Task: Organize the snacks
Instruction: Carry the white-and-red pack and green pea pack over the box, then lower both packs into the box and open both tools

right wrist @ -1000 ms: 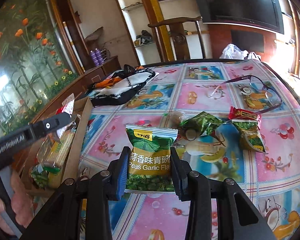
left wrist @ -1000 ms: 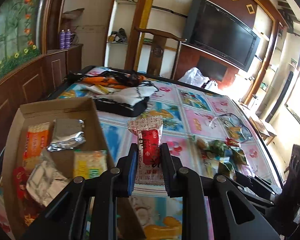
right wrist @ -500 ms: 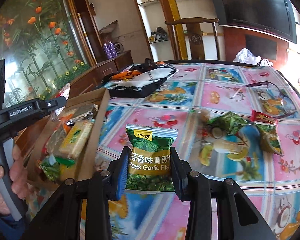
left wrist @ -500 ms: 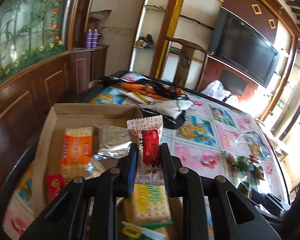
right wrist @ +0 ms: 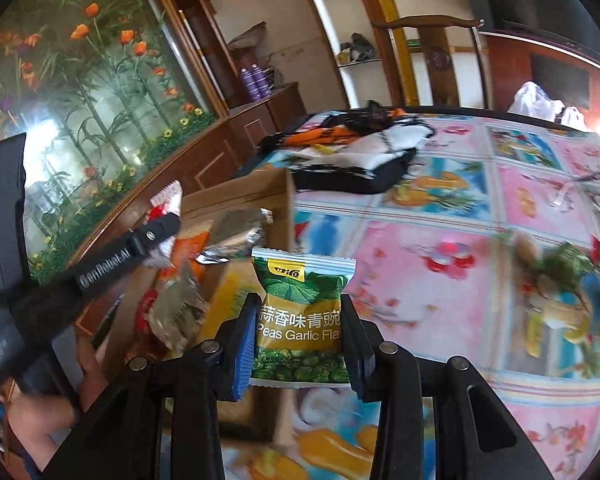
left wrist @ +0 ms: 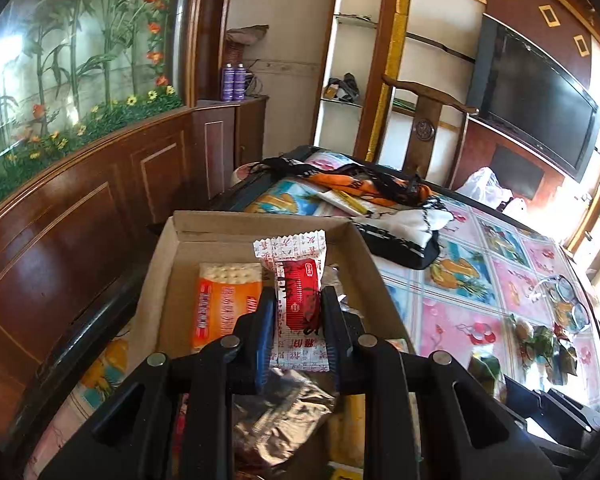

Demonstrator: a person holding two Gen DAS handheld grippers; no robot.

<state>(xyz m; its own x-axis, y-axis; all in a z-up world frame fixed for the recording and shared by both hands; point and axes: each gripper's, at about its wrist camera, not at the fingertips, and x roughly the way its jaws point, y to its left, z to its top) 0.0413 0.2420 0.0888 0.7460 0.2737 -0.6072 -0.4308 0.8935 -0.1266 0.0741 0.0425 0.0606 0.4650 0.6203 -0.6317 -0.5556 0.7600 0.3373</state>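
Observation:
My left gripper (left wrist: 298,304) is shut on a red-and-white snack packet (left wrist: 300,300) and holds it above the open cardboard box (left wrist: 168,264). The box holds an orange cracker pack (left wrist: 224,304), a silver foil pack (left wrist: 276,420) and other snacks. My right gripper (right wrist: 300,328) is shut on a green garlic peas bag (right wrist: 302,312), held over the box's right edge (right wrist: 288,208). The left gripper (right wrist: 156,234) with its packet also shows in the right wrist view, over the box.
Loose green snack packets (left wrist: 540,340) and eyeglasses (left wrist: 568,300) lie on the flowered tablecloth (right wrist: 440,264) to the right. A black-and-white bag with orange cloth (right wrist: 364,152) lies beyond the box. A wooden cabinet wall (left wrist: 80,220) runs along the left.
Both grippers have moved left with their packets. The left one now hangs over the box; the right one has reached the box's right edge.

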